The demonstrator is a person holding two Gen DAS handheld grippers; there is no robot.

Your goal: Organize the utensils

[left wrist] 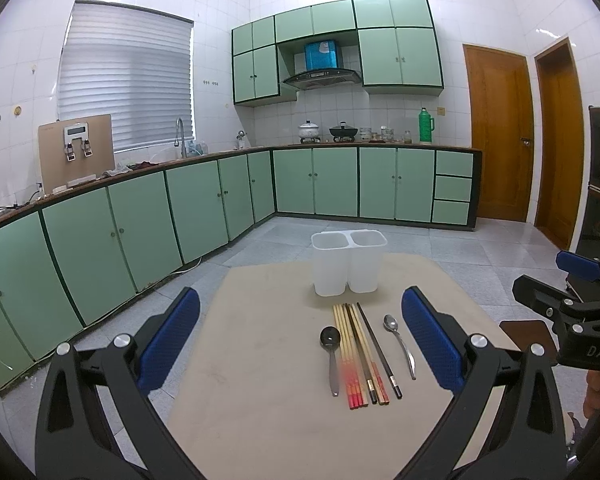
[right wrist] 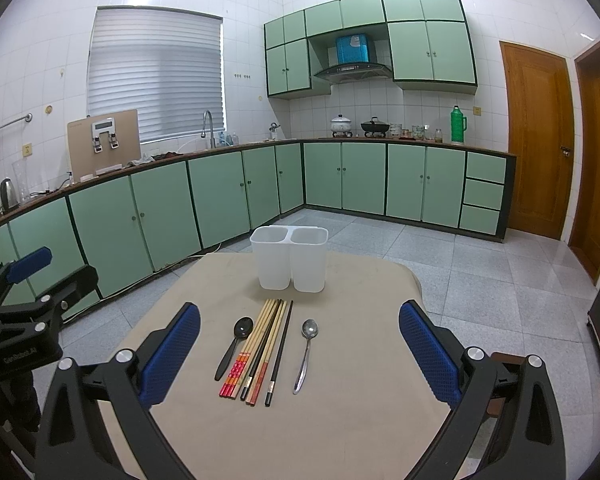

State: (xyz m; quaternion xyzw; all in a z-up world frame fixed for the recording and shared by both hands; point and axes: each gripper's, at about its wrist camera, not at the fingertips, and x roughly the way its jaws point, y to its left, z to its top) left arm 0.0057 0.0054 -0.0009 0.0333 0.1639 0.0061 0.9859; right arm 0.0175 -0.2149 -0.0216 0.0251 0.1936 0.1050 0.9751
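In a green-cupboard kitchen, the beige table (right wrist: 340, 420) holds chopsticks (right wrist: 260, 352) between 2 spoons before an empty 2-cell holder (right wrist: 290, 260), both grippers (left wrist: 300, 344) (right wrist: 300, 352) gaping, their bases cropped.

A beige counter (right wrist: 360, 420) carries everything. Toward twelve o'clock stands a white two-compartment holder (right wrist: 289, 258), upright. Nearer, in a row: a black spoon (right wrist: 236, 344) at nine o'clock, a bundle of chopsticks (right wrist: 260, 352) in the middle, touching one another, and a silver spoon (right wrist: 306, 354) at three o'clock, lying apart.
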